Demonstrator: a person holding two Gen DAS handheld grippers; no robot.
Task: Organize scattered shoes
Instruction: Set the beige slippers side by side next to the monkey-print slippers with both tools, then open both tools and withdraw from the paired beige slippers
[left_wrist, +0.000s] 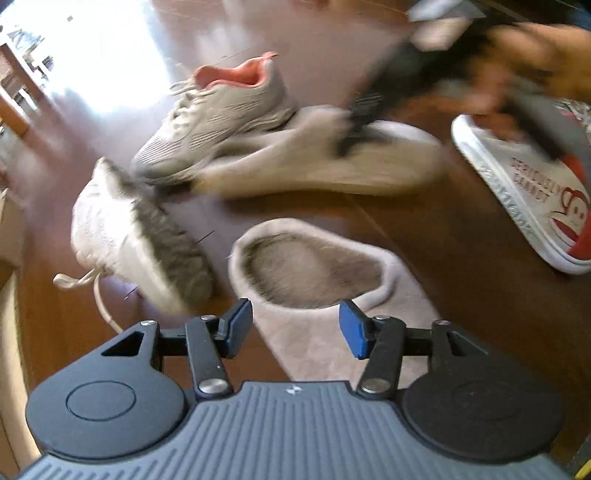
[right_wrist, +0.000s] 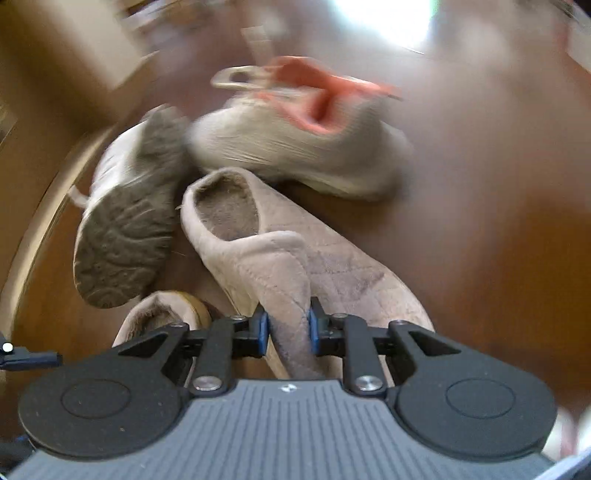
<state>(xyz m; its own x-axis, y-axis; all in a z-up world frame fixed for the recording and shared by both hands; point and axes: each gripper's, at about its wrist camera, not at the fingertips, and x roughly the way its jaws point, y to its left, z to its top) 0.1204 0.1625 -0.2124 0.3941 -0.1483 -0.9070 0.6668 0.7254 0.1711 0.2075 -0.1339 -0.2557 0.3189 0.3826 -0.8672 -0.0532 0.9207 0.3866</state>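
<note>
Shoes lie scattered on a brown wooden floor. My left gripper (left_wrist: 295, 328) is open, just above the toe of a beige slipper (left_wrist: 314, 269). My right gripper (right_wrist: 287, 328) is shut on the upper of a second beige slipper (right_wrist: 280, 258); it shows blurred in the left wrist view (left_wrist: 354, 122), on that slipper (left_wrist: 325, 162). A grey sneaker with pink lining (left_wrist: 218, 114) stands upright behind; it also shows in the right wrist view (right_wrist: 295, 144). Its mate (left_wrist: 140, 236) lies on its side, grey sole showing (right_wrist: 125, 229).
A white slipper with a red monkey print (left_wrist: 528, 192) lies at the right. The other beige slipper's heel (right_wrist: 162, 317) shows by my right gripper. Light wooden furniture (left_wrist: 11, 258) stands at the left. Bright glare covers the far floor (left_wrist: 92, 55).
</note>
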